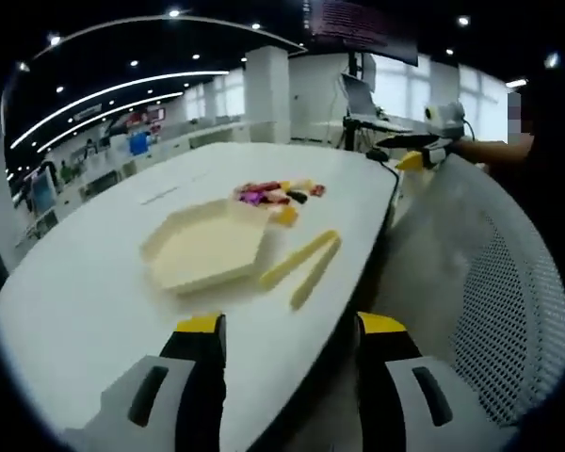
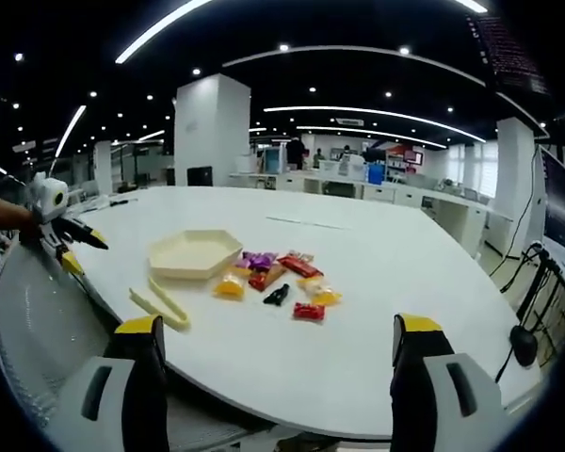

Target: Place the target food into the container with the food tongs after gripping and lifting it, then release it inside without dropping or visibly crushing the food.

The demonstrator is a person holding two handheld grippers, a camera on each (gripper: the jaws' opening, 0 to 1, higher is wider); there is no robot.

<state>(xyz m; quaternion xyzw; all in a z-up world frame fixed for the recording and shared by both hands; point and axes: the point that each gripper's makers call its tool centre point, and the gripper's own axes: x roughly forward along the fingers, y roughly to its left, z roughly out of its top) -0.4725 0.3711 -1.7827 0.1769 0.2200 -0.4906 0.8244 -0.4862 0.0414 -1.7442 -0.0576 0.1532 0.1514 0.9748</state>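
Wrapped snacks (image 2: 278,276) lie loose on the white desk (image 2: 358,330) beside the hexagonal tray (image 2: 194,253); yellow tongs (image 2: 158,305) rest near the tray. Both grippers' jaws are spread, holding nothing. A mesh chair (image 1: 490,282) stands at the desk edge.

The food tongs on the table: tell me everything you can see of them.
The food tongs are pale yellow and look like plastic: two long slim arms joined at one end and splayed apart at the other, so they lie open. They rest flat on the white table, near its edge, right beside the cream hexagonal tray; whether they touch it is unclear. Nothing holds them. In the right gripper view they lie at, apart from the wrapped snacks.
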